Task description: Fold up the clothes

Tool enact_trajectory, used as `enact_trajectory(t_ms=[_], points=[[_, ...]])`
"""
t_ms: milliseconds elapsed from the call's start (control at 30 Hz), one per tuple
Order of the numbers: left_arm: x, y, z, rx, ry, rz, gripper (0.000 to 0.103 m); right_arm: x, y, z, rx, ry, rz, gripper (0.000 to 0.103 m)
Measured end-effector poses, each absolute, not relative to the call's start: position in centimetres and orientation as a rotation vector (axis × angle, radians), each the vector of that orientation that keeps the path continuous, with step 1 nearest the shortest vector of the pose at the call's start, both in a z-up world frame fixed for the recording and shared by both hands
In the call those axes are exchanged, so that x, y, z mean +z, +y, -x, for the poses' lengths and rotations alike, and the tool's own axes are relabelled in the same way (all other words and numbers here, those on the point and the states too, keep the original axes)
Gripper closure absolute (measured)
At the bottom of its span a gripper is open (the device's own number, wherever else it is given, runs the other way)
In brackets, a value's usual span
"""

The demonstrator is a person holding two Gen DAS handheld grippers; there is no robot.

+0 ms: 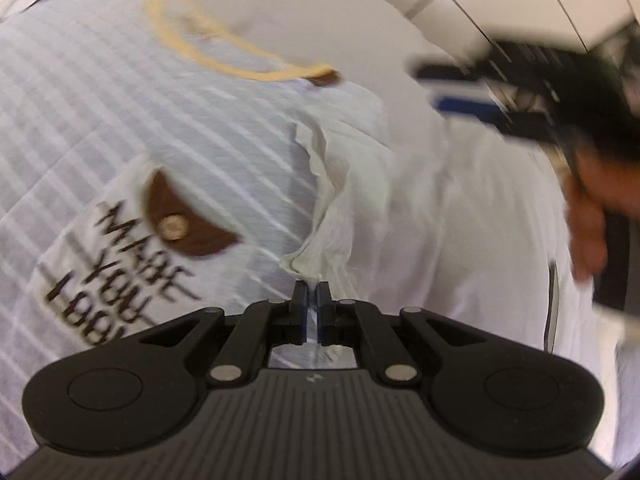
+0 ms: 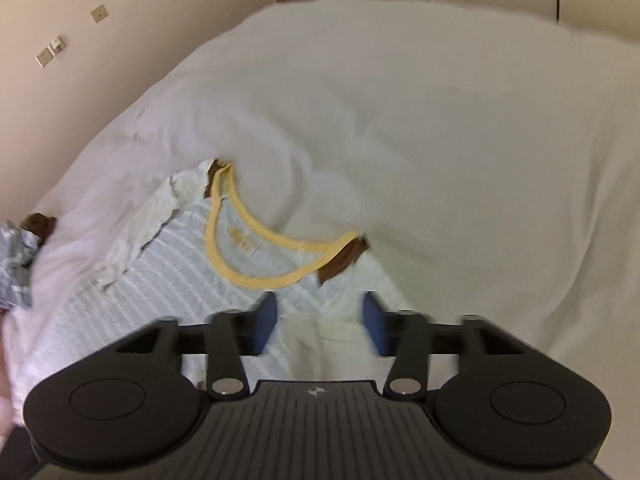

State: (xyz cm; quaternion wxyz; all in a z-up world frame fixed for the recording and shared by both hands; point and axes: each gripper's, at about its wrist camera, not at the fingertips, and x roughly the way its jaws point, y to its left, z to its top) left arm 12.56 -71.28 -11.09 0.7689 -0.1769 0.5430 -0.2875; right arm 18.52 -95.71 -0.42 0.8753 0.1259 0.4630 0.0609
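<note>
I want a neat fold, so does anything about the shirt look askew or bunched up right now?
Yes. The striped shirt lies flat on the white bedding, but its cream sleeve is crumpled into a twisted ridge where the left gripper pinches it. The right gripper is open above the other sleeve.

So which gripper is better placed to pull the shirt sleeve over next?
Probably the left gripper: it is shut on the striped shirt's ruffled sleeve, while the right gripper is open, gripping nothing.

Surface: I see a white bed sheet (image 2: 440, 140).
Garment: striped shirt (image 2: 168, 304), yellow neckline (image 2: 256, 278).
Right gripper (image 2: 319, 320): jaws apart over cream fabric.
</note>
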Motion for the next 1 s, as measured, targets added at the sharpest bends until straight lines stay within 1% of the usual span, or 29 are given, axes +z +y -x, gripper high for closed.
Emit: enact_trajectory(t_ms=[100, 233, 400, 467, 533, 633, 767, 833, 900, 967, 1000], points=[[-11.8, -70.2, -13.0, -0.595, 1.228, 0.478, 0.101, -0.9, -96.5, -17.2, 0.083, 0.981, -0.235, 0.054], [-12.8, -69.4, -13.3, -0.569, 1.286, 0.58, 0.1, -3.3, -97.4, -16.1, 0.074, 1.057, -0.212, 0.054], [-13.0, -69.3, -13.1, -0.584, 1.296, 0.534, 0.099, -5.2, -95.6, -16.3, 0.156, 1.092, -0.148, 0.058], [-12.8, -69.2, -13.0, -0.605, 1.28, 0.49, 0.096, -5.7, -94.5, -16.8, 0.178, 1.084, -0.107, 0.058], [-12.4, -69.3, -12.9, -0.633, 1.249, 0.442, 0.087, -5.6, -93.9, -17.3, 0.183, 1.061, -0.048, 0.058], [-12.2, -69.5, -12.9, -0.682, 1.215, 0.389, 0.079, -5.8, -93.0, -18.5, 0.209, 1.032, 0.09, 0.058], [-12.1, -70.4, -13.0, -0.742, 1.173, 0.292, 0.079, -6.6, -92.3, -20.2, 0.295, 1.025, 0.275, 0.058], [-12.1, -71.0, -13.1, -0.768, 1.157, 0.237, 0.079, -7.1, -92.1, -20.9, 0.339, 1.038, 0.347, 0.06], [-12.3, -71.6, -13.3, -0.794, 1.148, 0.175, 0.08, -7.7, -92.2, -21.6, 0.357, 1.053, 0.366, 0.06], [-12.4, -71.6, -13.5, -0.801, 1.148, 0.156, 0.083, -8.2, -92.5, -22.2, 0.384, 1.092, 0.359, 0.06], [-12.4, -71.6, -13.7, -0.803, 1.149, 0.152, 0.085, -8.4, -92.7, -22.4, 0.397, 1.114, 0.357, 0.071]])
